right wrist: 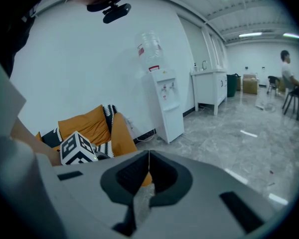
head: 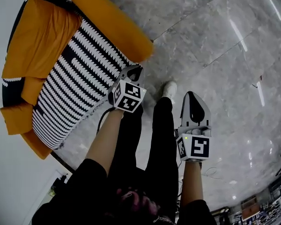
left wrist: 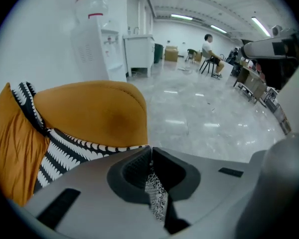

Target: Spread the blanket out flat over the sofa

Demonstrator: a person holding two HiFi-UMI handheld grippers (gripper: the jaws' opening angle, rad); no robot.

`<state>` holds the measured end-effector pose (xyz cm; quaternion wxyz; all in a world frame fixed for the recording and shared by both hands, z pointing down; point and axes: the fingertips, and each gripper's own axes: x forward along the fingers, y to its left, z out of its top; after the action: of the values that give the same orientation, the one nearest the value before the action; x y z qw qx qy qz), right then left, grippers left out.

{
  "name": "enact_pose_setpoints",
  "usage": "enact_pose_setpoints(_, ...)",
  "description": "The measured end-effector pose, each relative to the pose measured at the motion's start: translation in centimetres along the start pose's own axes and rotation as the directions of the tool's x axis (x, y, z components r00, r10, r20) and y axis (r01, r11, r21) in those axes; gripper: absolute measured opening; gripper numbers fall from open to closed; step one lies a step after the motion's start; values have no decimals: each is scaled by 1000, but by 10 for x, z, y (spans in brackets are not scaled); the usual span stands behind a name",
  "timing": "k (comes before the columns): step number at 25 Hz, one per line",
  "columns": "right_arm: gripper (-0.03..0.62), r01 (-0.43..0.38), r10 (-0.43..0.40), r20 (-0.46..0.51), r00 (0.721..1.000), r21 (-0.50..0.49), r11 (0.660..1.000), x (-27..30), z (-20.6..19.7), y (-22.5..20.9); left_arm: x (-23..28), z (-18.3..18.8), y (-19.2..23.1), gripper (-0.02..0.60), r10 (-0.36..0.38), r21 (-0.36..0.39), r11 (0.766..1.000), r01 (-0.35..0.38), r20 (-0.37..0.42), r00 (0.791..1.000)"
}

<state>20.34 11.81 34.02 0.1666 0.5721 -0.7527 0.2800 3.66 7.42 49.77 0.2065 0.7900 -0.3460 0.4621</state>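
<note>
Now the blanket (head: 79, 74) lies spread over the seat of the orange sofa (head: 107, 18) and drapes its front edge; the left gripper (head: 135, 72) hovers at that edge by the armrest, jaws pressed together, patterned cloth showing in their slit, pinched or not I cannot tell; the right gripper (head: 192, 97), jaws together and empty, hangs over the floor (head: 215, 46).
</note>
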Motion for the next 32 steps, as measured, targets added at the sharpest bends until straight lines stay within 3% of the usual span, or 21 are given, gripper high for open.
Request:
enact_pose_setpoints(17, 21, 16, -12, -127, 992, 38, 999, 27, -67, -45, 103, -46, -4, 21, 9, -9, 1000, -10, -138, 990)
enact_pose_setpoints(23, 21, 19, -13, -142, 990, 43, 999, 30, -75, -57, 118, -53, -2, 21, 17, -1, 1000, -17, -158, 987)
enact_pose_setpoints(27, 21, 8, -3, -136, 991, 41, 999, 32, -70, -57, 116, -56, -15, 49, -38, -71, 997, 27, -168, 985)
enact_pose_setpoints(32, 21, -14, 16, -105, 994, 19, 1000, 32, -49, -51, 99, -49, -54, 74, -159, -111, 983, 144, -142, 977)
